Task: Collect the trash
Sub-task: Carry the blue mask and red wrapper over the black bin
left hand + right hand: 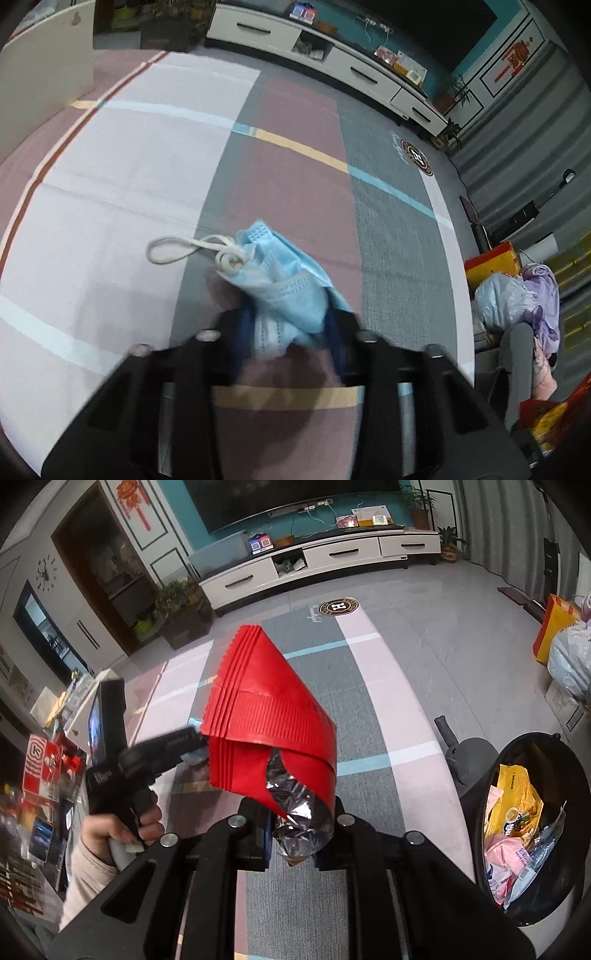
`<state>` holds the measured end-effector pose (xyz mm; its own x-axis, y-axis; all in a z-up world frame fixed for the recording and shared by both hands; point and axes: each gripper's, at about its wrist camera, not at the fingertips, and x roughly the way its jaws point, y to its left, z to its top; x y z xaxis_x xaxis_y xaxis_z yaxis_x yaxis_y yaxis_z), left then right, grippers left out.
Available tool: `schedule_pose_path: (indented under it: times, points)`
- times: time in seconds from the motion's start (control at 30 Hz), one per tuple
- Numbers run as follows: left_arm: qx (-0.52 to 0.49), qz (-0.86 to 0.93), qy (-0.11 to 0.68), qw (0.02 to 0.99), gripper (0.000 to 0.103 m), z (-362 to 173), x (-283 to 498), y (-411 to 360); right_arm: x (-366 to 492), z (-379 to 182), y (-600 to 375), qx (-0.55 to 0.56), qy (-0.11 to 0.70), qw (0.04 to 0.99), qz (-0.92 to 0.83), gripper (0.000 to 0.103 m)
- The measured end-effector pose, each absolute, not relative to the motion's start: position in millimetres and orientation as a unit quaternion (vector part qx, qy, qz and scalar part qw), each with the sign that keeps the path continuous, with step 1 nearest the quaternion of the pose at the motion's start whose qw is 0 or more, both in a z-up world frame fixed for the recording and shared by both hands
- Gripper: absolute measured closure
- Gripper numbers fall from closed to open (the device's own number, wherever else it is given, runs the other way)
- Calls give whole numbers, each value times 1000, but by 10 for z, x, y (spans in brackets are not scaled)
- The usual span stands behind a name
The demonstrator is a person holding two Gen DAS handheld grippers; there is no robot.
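Left gripper (pixel 286 332): jaws clamped on a crumpled pale-blue disposable face mask (pixel 280 280), white ear loop trailing over the striped floor mat (pixel 295 177).
Right gripper (pixel 299 830): jaws pinching a red foil-lined snack wrapper (pixel 266 723), held above the mat.
Black trash bin (pixel 491 775): lower right, part-filled with wrappers.

— What carries everything here?
— A floor rug (pixel 155 155) in pink, grey and white blocks crossed by blue and yellow stripes, with a round emblem (pixel 338 606) near its far edge.
— What rests on it?
— A black bin (pixel 487 797) at lower right, trash inside; grey floor (pixel 443 627) beyond.
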<state>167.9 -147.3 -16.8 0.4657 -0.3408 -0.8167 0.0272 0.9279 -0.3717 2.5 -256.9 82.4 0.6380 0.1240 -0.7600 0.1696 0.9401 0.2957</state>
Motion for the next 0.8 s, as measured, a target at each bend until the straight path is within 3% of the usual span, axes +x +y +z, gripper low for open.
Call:
schedule_pose_path:
  times: [0.4, 0.8]
  points:
    - [-166, -139, 450, 867, 83, 476, 1121, -1511, -222, 1073, -2911, 188, 380, 904, -52, 87]
    - [-115, -259, 395, 874, 82, 1133, 525, -2202, -601, 1394, -3195, 192, 319, 924, -88, 87]
